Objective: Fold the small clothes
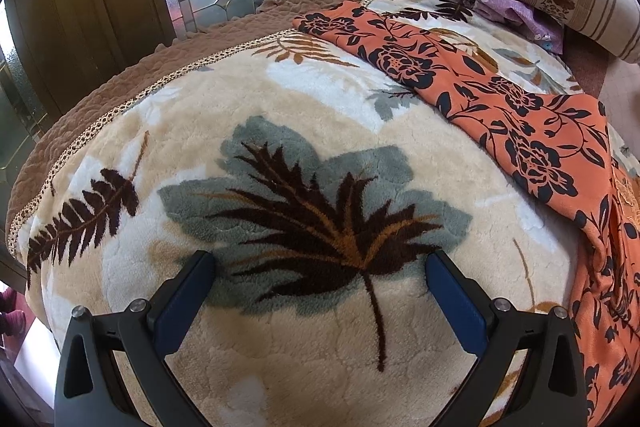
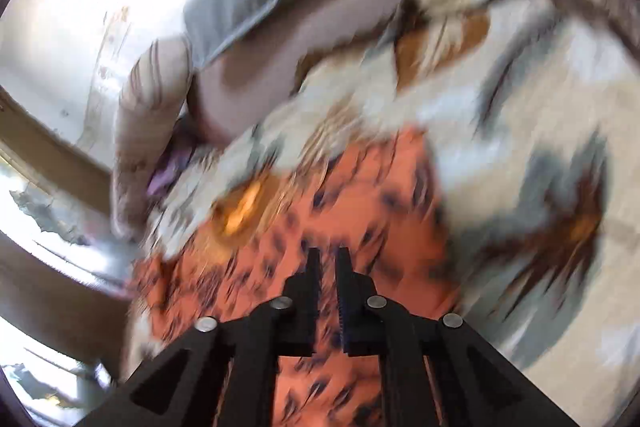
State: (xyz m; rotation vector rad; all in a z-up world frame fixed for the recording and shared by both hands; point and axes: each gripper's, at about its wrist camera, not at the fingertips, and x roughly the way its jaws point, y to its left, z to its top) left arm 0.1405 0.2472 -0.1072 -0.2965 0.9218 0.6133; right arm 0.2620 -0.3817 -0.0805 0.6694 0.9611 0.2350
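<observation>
Lying on the bed's blanket (image 1: 280, 99), to the right and far side: orange garment (image 1: 520, 131), doubled over at least once but loose, edges not squared. Hovering over bare blanket with fingers wide, holding nothing: left gripper (image 1: 320, 267). Blurring over the garment with fingers nearly together: right gripper (image 2: 328, 259); cannot tell whether pinching cloth. Judging: folding under way, final folds and squaring remaining.

The left gripper (image 1: 320, 263) hangs with its blue-padded fingers (image 1: 182, 301) spread wide, nothing between them. The right gripper (image 2: 328, 257) has its black toothed fingers (image 2: 310, 291) drawn nearly together, a narrow gap showing; through the blur, it seems to pinch nothing.
</observation>
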